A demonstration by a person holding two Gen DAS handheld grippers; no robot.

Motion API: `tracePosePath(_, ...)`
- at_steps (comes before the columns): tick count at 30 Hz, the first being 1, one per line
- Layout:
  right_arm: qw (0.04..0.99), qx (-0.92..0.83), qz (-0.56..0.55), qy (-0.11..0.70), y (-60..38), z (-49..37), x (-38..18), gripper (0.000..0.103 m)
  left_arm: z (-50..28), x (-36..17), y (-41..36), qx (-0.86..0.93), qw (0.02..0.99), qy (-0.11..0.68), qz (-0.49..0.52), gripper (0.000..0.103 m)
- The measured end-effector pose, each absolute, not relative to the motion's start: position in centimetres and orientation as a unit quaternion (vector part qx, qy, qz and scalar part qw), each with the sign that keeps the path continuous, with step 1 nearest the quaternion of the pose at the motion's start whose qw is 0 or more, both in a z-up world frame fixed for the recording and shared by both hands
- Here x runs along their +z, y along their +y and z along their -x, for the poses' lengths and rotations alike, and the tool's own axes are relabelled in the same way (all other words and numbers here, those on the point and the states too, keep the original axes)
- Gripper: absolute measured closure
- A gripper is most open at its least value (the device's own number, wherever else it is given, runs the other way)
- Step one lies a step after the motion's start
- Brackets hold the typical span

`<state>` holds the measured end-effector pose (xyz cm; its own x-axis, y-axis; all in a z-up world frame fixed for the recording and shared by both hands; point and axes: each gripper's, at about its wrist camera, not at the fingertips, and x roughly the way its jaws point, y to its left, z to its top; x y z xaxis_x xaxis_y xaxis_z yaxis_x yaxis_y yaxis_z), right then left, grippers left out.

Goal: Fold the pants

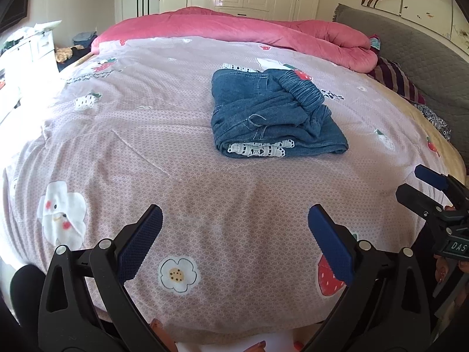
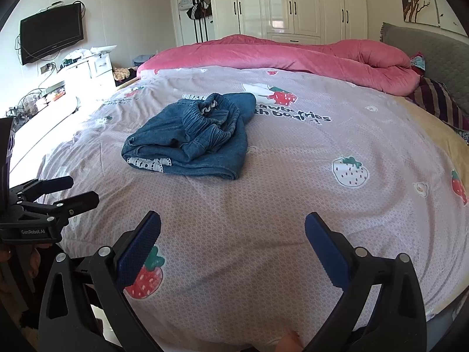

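Blue denim pants (image 1: 272, 114) lie in a folded bundle in the middle of the bed, elastic waistband on top and white lace trim (image 1: 256, 149) showing at the near edge. The right wrist view has the same pants (image 2: 193, 139) left of centre. My left gripper (image 1: 234, 240) is open, well short of the pants, low over the sheet with nothing between its fingers. My right gripper (image 2: 233, 243) is open too and equally far back. Each gripper shows at the edge of the other's view: the right gripper (image 1: 422, 187) and the left gripper (image 2: 79, 190).
The bed has a mauve sheet (image 1: 176, 135) printed with strawberries and flowers. A rolled pink quilt (image 1: 249, 29) runs along the far side, a grey headboard (image 2: 431, 50) and striped pillow (image 2: 436, 99) stand at right. White cabinets and a wall TV (image 2: 51, 36) are at left.
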<state>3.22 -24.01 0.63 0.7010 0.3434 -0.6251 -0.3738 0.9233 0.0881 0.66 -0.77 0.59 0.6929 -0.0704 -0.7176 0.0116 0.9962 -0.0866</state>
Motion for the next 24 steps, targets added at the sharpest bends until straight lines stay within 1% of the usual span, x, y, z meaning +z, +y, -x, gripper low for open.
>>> tracePosePath(12, 0.921, 0.205, 0.017, 0.33, -23.3, -1.4, 0.3, 0.005, 1.6, -0.2, -0.4, -0.016, 0.917, 0.395, 0.053, 0.01)
tracePosePath(24, 0.925, 0.188, 0.005, 0.331, -23.6, -0.9, -1.5, 0.005, 2.5, -1.9, -0.9, -0.015, 0.916, 0.398, 0.056, 0.01)
